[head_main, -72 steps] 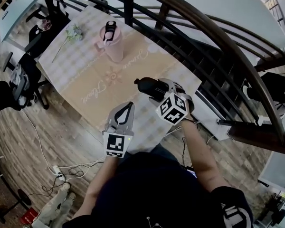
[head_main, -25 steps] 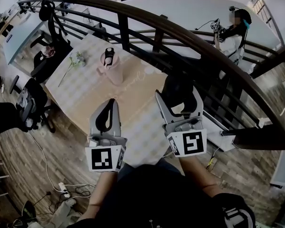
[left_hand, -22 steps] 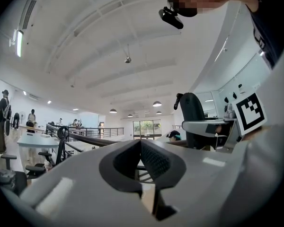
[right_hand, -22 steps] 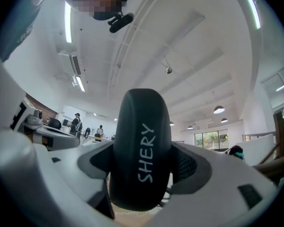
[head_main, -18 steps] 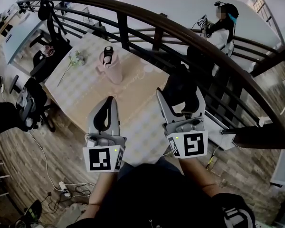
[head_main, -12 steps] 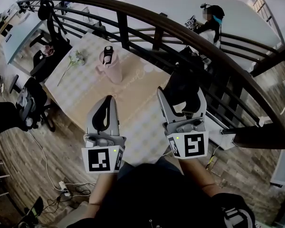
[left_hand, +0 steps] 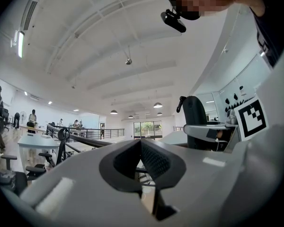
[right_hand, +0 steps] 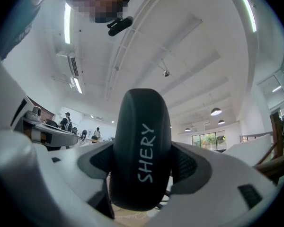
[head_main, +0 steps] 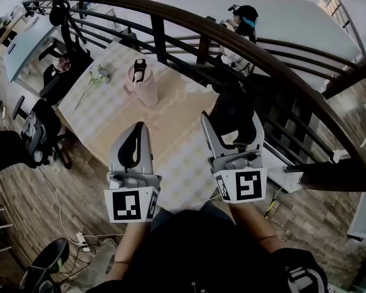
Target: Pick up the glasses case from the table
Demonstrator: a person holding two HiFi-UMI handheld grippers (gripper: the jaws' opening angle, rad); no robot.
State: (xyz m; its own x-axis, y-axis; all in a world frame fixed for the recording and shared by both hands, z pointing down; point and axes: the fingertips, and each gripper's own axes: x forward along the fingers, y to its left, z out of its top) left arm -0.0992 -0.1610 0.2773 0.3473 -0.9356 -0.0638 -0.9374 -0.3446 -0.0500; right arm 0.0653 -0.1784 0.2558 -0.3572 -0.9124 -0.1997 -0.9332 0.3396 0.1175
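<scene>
right gripper [head_main: 233, 127] clenched on the glasses case [head_main: 230, 110]: nothing left to reach, held between the jaws clear above the table [head_main: 104, 112], long axis standing 12 to 6 in the right gripper view. left gripper [head_main: 136, 146] pinched together on nothing, at 9 o'clock of the case. 2.9 s ago: lying crosswise, tip toward 9, low over the table.

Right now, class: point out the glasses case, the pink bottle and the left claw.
glasses case [right_hand: 128, 150], right gripper view, on its dark front beside the lettering.
pink bottle [head_main: 146, 92], head view, on its pink body.
left claw [left_hand: 140, 143], left gripper view, where its closed tips meet.
</scene>
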